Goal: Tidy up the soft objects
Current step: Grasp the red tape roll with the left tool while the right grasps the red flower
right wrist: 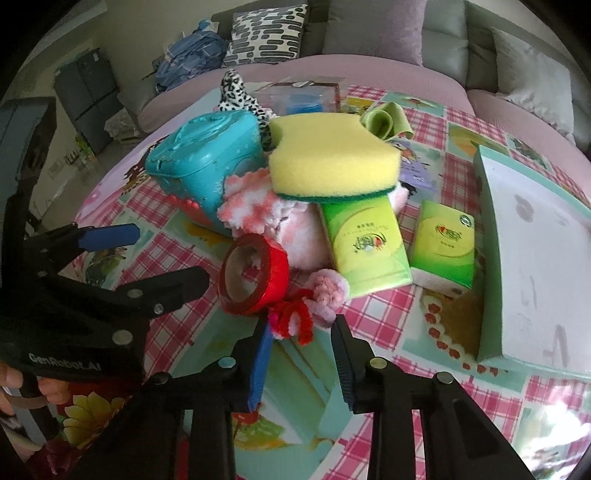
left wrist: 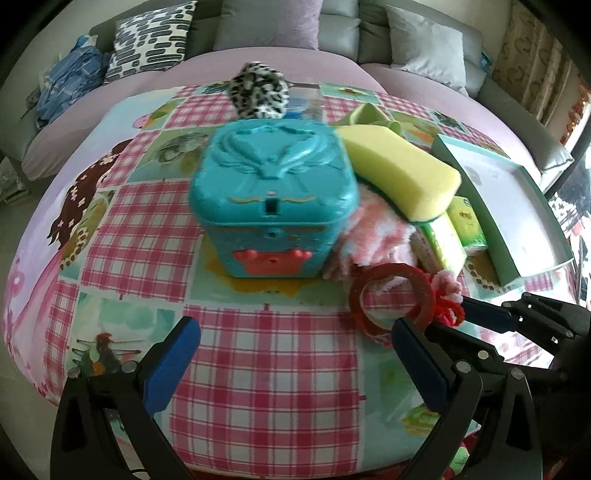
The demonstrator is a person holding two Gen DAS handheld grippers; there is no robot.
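Only readable writing here: "GenRobot.AI" in white on the black body of the left gripper (right wrist: 147, 254), showing in the right wrist view. The two green tissue packs (right wrist: 364, 251) are carrying print too, but it's too small and skewed to read.

The soft stuff is piling up in the middle of the bench (left wrist: 266, 369): a yellow sponge (right wrist: 332, 162) with a green scrub layer is lying tilted on top of a pink-and-white fluffy toy (right wrist: 273, 214) and one tissue pack. The other pack is standing just beside it, near a shallow teal-rimmed tray (right wrist: 532, 251). A red tape roll (right wrist: 255, 275) is leaning against the fluffy toy, and a red yarn bow (right wrist: 291, 321) with a pink pompom (right wrist: 327, 295) is sitting right in front of it. A teal plastic box (left wrist: 273, 199) with a coral crown clasp is standing to the left, with a leopard-print plush (left wrist: 258, 90) behind it and a rolled green cloth (right wrist: 384, 120) further back.

The right gripper (right wrist: 301, 363) is pointing down at the bow, jaws partly open, nothing pressing between them. The left gripper is hanging wide open, holding nothing.

The bench is wearing a pink plaid cartoon cloth. Behind it a grey sofa (left wrist: 369, 33) with a lilac cover and patterned pillows is filling the room.
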